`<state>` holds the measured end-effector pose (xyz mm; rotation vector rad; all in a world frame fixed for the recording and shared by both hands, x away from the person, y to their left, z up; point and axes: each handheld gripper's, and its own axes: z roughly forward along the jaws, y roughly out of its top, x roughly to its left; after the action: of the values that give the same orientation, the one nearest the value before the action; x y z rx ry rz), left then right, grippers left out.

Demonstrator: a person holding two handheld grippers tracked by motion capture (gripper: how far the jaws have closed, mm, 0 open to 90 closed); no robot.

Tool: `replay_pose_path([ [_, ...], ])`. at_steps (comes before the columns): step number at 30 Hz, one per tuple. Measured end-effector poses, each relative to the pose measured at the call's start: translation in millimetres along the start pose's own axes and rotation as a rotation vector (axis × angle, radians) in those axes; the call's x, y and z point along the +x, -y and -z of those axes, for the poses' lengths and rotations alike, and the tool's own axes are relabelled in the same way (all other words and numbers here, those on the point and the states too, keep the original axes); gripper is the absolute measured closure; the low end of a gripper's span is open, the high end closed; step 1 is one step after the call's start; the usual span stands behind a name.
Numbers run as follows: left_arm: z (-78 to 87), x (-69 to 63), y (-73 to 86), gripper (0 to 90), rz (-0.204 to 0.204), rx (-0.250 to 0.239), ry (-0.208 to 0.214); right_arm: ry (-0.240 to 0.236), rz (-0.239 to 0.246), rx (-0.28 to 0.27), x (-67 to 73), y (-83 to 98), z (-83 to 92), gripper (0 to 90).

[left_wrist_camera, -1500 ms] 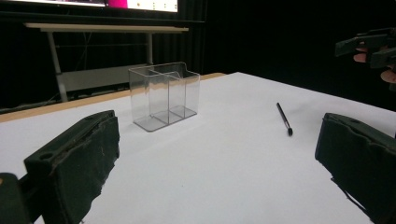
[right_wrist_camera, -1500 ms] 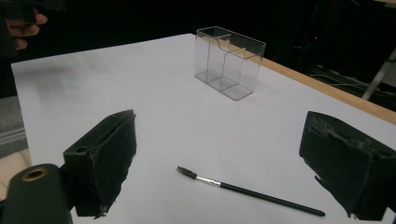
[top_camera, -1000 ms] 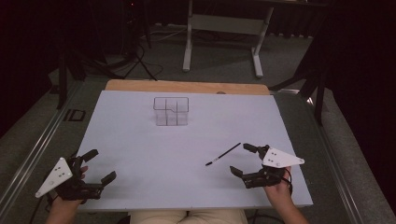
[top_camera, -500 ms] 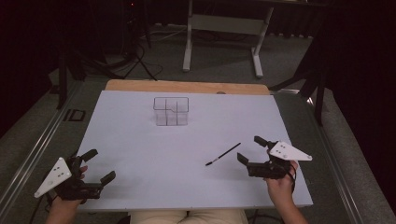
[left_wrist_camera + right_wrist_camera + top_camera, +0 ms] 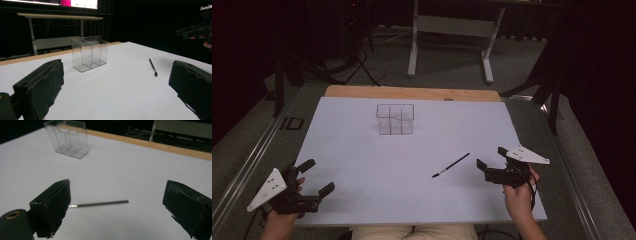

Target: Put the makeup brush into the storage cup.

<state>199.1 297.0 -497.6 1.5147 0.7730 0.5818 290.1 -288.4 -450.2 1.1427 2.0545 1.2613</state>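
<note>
A clear plastic organiser (image 5: 395, 119) with several compartments stands upright at the far middle of the white table (image 5: 362, 150). A thin black pen (image 5: 451, 165) lies flat on the table, right of centre. My right gripper (image 5: 490, 156) is open, just right of the pen and apart from it. In the right gripper view the pen (image 5: 100, 204) lies ahead between the wide jaws of that gripper (image 5: 120, 192), with the organiser (image 5: 67, 138) beyond. My left gripper (image 5: 319, 175) is open and empty at the near left corner. The left gripper view shows this gripper (image 5: 117, 75), the organiser (image 5: 90, 53) and the pen (image 5: 153, 67).
A wooden strip (image 5: 412, 92) runs along the table's far edge. Beyond it, a metal desk frame (image 5: 452, 30) and tripod legs (image 5: 357, 65) stand on the dark floor. The right gripper (image 5: 197, 28) shows at the upper right of the left gripper view.
My right gripper has moved a little to the right and away from the near edge, off the pen's end. The left gripper, pen and organiser have stayed put.
</note>
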Motion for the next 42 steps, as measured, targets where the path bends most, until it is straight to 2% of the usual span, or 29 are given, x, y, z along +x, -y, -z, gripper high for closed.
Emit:
replay_pose_path([
  [3, -0.2, 0.4, 0.0, 0.7, 0.003, 0.001, -0.001, -0.002, -0.007, 0.032, -2.6, 0.5, 0.5, 8.1],
  [6, -0.7, 0.5, 0.0, 0.7, 0.003, 0.002, -0.002, -0.009, 0.009, 0.113, -7.2, 0.6, -2.1, 8.1],
  [14, -2.2, -0.2, -0.2, 0.7, -0.001, 0.006, -0.003, -0.072, 0.022, 0.26, -21.2, 5.8, -4.8, 8.1],
  [18, -2.3, -0.1, -0.1, 0.7, 0.001, 0.007, -0.004, -0.128, 0.059, 0.33, -25.3, 11.5, -7.5, 8.1],
  [19, -2.3, -0.1, -0.1, 0.7, 0.0, 0.007, -0.005, -0.166, 0.062, 0.356, -26.6, 12.9, -8.2, 8.1],
  [20, -2.2, -0.2, -0.2, 0.7, -0.002, 0.007, -0.005, -0.157, 0.073, 0.365, -26.4, 13.6, -7.9, 8.1],
  [22, -1.9, -0.1, -0.4, 0.7, -0.002, 0.005, -0.005, -0.199, 0.093, 0.417, -26.6, 15.5, -9.0, 8.1],
  [23, -1.8, 0.0, -0.5, 0.7, -0.004, 0.005, -0.005, -0.185, 0.11, 0.433, -25.5, 16.1, -8.8, 8.1],
  [24, -1.7, 0.0, -0.5, 0.7, -0.003, 0.005, -0.004, -0.203, 0.123, 0.459, -25.1, 16.9, -9.2, 8.0],
  [26, -1.8, 0.0, -0.5, 0.7, -0.003, 0.005, -0.004, -0.204, 0.149, 0.48, -23.3, 18.4, -9.4, 8.1],
  [28, -1.7, 0.1, -0.5, 0.7, -0.004, 0.005, -0.003, -0.225, 0.159, 0.525, -22.6, 20.2, -10.6, 8.1],
  [30, -1.7, 0.1, -0.5, 0.7, -0.004, 0.004, -0.002, -0.274, 0.155, 0.578, -22.8, 21.6, -12.5, 8.1],
  [32, -1.7, 0.2, -0.5, 0.7, -0.003, 0.005, -0.002, -0.279, 0.165, 0.593, -22.1, 21.8, -12.8, 8.1],
  [33, -1.7, 0.2, -0.4, 0.8, -0.003, 0.004, -0.001, -0.32, 0.156, 0.636, -22.0, 21.7, -14.2, 8.1],
  [34, -1.7, 0.2, -0.4, 0.7, -0.002, 0.004, -0.001, -0.322, 0.173, 0.655, -20.7, 21.1, -14.9, 8.1],
  [36, -1.8, 0.1, -0.4, 0.7, -0.002, 0.005, -0.001, -0.365, 0.168, 0.709, -19.5, 21.0, -17.5, 8.1],
  [39, -1.8, -0.1, -0.5, 0.7, -0.003, 0.004, -0.001, -0.375, 0.199, 0.77, -15.3, 18.6, -20.6, 8.2],
  [42, -2.0, -0.3, -0.4, 0.7, -0.002, 0.004, 0.001, -0.398, 0.205, 0.825, -13.0, 16.6, -24.1, 8.2],
])
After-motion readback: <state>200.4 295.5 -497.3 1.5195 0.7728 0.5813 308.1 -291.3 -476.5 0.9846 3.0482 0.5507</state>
